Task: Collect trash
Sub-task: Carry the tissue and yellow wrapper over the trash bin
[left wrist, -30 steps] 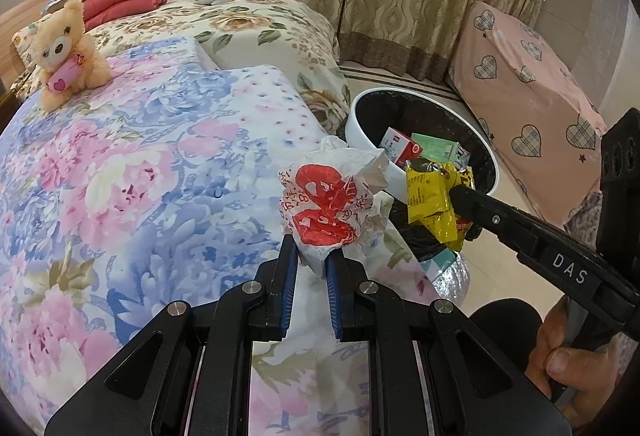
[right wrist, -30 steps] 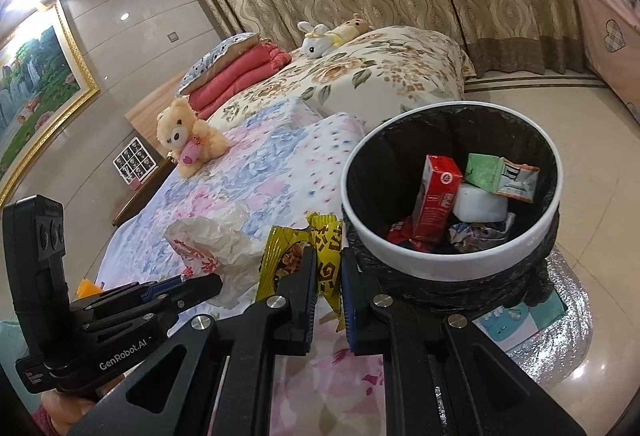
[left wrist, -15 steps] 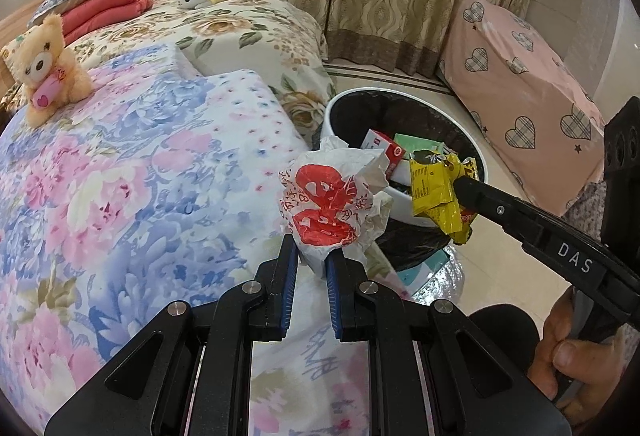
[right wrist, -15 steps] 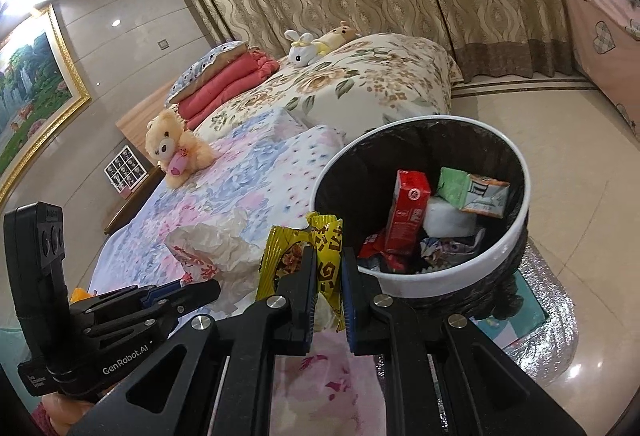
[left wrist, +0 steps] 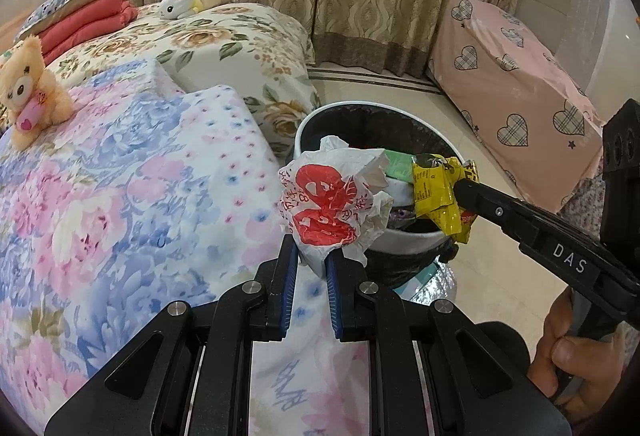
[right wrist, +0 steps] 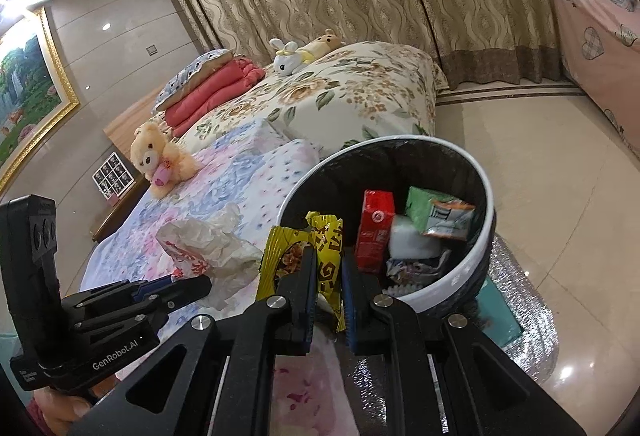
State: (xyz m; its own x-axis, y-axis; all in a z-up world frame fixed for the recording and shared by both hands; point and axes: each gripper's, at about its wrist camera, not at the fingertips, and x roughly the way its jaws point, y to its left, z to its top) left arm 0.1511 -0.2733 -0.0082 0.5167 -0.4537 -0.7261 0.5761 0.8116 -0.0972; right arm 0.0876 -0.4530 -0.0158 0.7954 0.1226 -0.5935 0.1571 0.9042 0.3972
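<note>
My left gripper [left wrist: 311, 256] is shut on a crumpled white plastic bag with red print [left wrist: 332, 203], held at the near left rim of the trash bin [left wrist: 404, 236]. My right gripper [right wrist: 327, 256] is shut on a yellow snack wrapper [right wrist: 324, 256], which hangs over the bin's near rim [right wrist: 472, 264]. The right gripper also shows in the left wrist view [left wrist: 460, 191], coming in from the right with the wrapper [left wrist: 436, 191]. The bin is white-rimmed with a black liner and holds a red carton [right wrist: 374, 232], a green carton [right wrist: 436, 211] and other wrappers.
The bin stands on the tiled floor against the floral-quilted bed [left wrist: 120, 187]. A teddy bear [left wrist: 28, 91], folded red blankets [left wrist: 88, 23] and a toy rabbit [left wrist: 176, 1] lie on the bed. A pink heart-patterned cover [left wrist: 516, 75] sits at right, with curtains behind.
Both grippers have carried their trash toward the bin; the bag and the yellow wrapper now hang over its rim. The bin looks larger and nearer in both views.
</note>
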